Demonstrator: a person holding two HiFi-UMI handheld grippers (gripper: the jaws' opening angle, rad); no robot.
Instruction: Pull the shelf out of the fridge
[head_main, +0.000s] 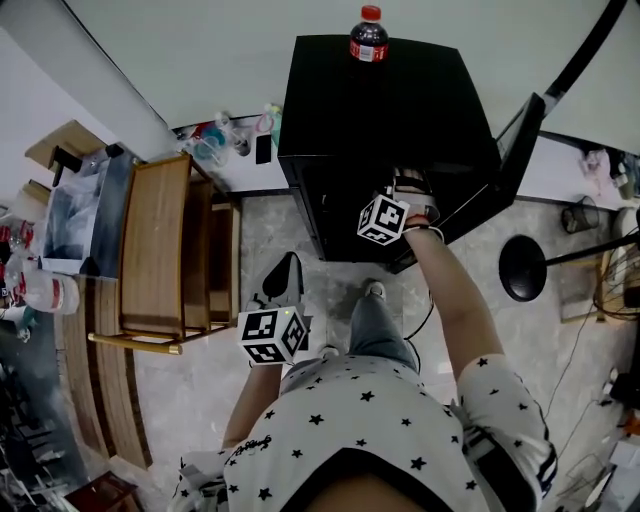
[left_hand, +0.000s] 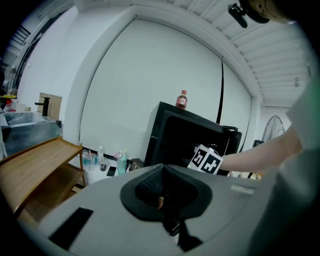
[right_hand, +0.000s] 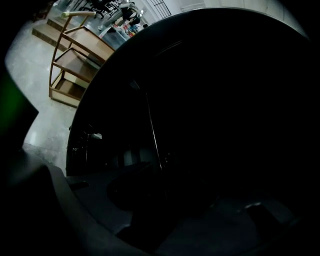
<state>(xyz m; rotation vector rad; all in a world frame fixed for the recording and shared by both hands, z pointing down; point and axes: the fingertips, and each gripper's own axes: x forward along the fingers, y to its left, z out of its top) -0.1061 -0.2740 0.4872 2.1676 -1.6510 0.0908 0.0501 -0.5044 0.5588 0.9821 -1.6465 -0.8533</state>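
Observation:
A black mini fridge (head_main: 400, 110) stands on the floor with its door (head_main: 520, 150) swung open to the right; a cola bottle (head_main: 369, 35) is on its top. My right gripper (head_main: 405, 187) reaches into the fridge's open front, marker cube (head_main: 383, 218) just outside, jaws hidden in the dark. In the right gripper view only the black interior (right_hand: 200, 125) and faint pale bars (right_hand: 131, 157) show; no shelf can be made out. My left gripper (head_main: 290, 262) hangs low by my body, fingers together, holding nothing. The left gripper view shows the fridge (left_hand: 185, 135) and that cube (left_hand: 205, 160).
A wooden rack (head_main: 160, 250) stands left of the fridge. Small bottles and cups (head_main: 215, 140) sit along the wall between them. A fan's round black base (head_main: 522, 268) lies to the right of the door. My foot (head_main: 372, 292) is just before the fridge.

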